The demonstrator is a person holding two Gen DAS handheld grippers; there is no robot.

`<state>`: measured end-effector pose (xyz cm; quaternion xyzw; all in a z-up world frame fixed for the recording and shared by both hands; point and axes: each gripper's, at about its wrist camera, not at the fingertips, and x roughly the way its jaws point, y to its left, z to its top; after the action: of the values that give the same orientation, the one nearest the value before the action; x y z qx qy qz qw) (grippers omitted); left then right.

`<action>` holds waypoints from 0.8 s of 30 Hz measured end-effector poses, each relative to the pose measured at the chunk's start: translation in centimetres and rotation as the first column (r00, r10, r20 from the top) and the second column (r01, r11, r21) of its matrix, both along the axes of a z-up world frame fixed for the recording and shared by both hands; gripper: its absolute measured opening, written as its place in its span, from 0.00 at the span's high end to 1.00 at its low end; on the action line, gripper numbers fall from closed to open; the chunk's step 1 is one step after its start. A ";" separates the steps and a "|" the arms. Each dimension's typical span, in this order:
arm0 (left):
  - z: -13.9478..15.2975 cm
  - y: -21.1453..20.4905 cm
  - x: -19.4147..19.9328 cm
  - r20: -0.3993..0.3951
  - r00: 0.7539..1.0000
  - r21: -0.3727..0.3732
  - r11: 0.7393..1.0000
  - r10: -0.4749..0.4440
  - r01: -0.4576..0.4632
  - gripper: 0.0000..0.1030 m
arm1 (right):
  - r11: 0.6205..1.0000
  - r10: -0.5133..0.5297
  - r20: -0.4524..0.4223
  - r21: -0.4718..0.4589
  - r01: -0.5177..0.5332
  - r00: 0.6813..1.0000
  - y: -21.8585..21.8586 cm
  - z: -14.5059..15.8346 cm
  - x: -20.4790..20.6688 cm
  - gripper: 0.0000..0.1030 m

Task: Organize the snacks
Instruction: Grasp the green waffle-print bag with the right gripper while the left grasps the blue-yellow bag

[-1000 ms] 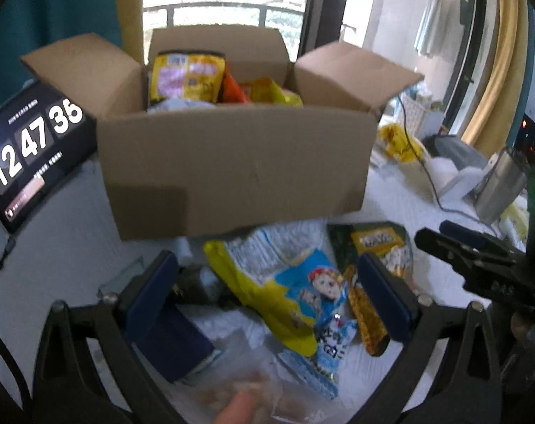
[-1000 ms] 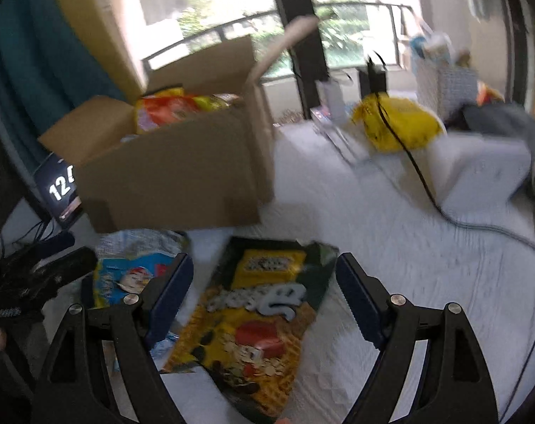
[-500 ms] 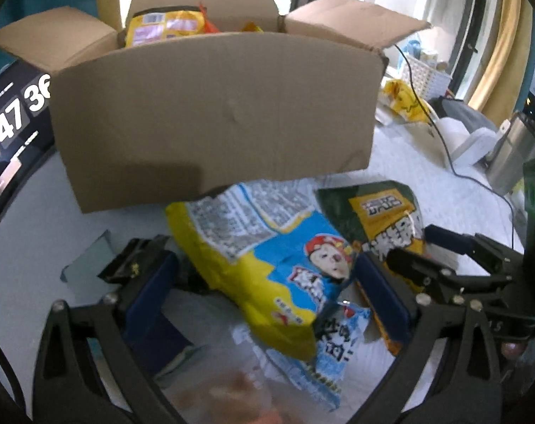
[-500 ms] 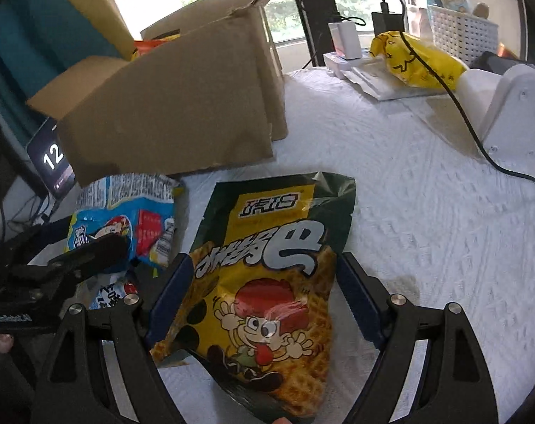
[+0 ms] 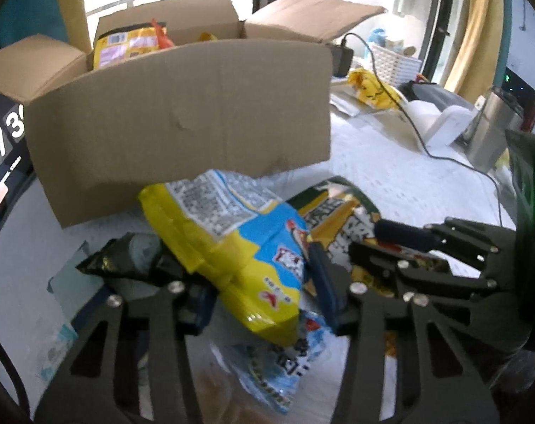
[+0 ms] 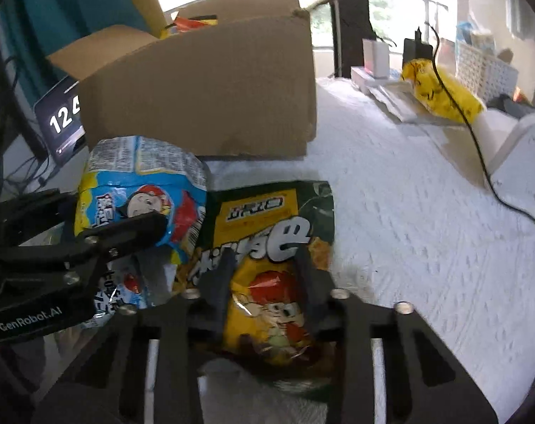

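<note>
The box (image 5: 182, 120) stands at the back of the white table (image 6: 426, 229) with its flaps folded out, so bags can drop in from above; a few packets (image 5: 126, 46) already stand upright inside, which reads as the place the snacks are meant to end up. Two bags lie on the cloth right in front of its near wall, close enough for a short lift over the rim.

The blue bag (image 5: 232, 243), yellow at its edges, sits puffed and tilted against the box front, its far end raised. The left gripper (image 5: 258, 282) straddles its near end and its jaws are closing, the foil bulging between the pads; they look to be pressing on it already, though blur makes the contact on the left-hand pad hard to confirm. Taking it by the end lets the bag hang free for the drop.

The green bag (image 6: 267, 247) lies flat just beside it, its top toward the box. The right gripper (image 6: 263, 275) is over its lower half, jaws closing, and the yellow printed panel is pinched up into a ridge between the fingers, so the foil is gripped.

A small dark packet (image 5: 126, 258) lies to the left of the blue bag, untouched.
</note>
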<state>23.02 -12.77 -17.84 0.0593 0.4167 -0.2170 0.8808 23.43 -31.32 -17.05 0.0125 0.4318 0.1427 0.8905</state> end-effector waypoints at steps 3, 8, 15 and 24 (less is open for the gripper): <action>0.6 0.3 -0.8 0.023 1.000 -0.015 1.000 -0.006 0.006 0.56 | 1.000 0.013 0.013 -0.003 -0.013 1.000 0.1 0.6 -0.6 0.82; 1.9 1.5 -1.7 0.046 0.999 -0.043 0.999 0.003 -0.001 0.57 | 1.000 0.001 0.036 -0.001 -0.001 0.999 -0.7 1.8 -1.6 0.89; 3.5 2.6 -2.7 0.072 0.997 -0.071 0.997 0.003 0.002 0.57 | 1.000 -0.024 0.076 0.004 0.024 0.997 -2.2 3.7 -2.7 0.92; 6.6 4.7 -3.2 0.130 0.991 -0.113 0.994 0.018 -0.003 0.57 | 1.000 -0.026 0.164 0.018 0.024 0.986 -2.9 7.9 -3.3 0.97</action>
<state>19.82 -8.07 -11.22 0.0217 0.3454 -0.2309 0.9093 20.17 -34.21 -9.15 0.0131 0.3559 0.1353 0.9246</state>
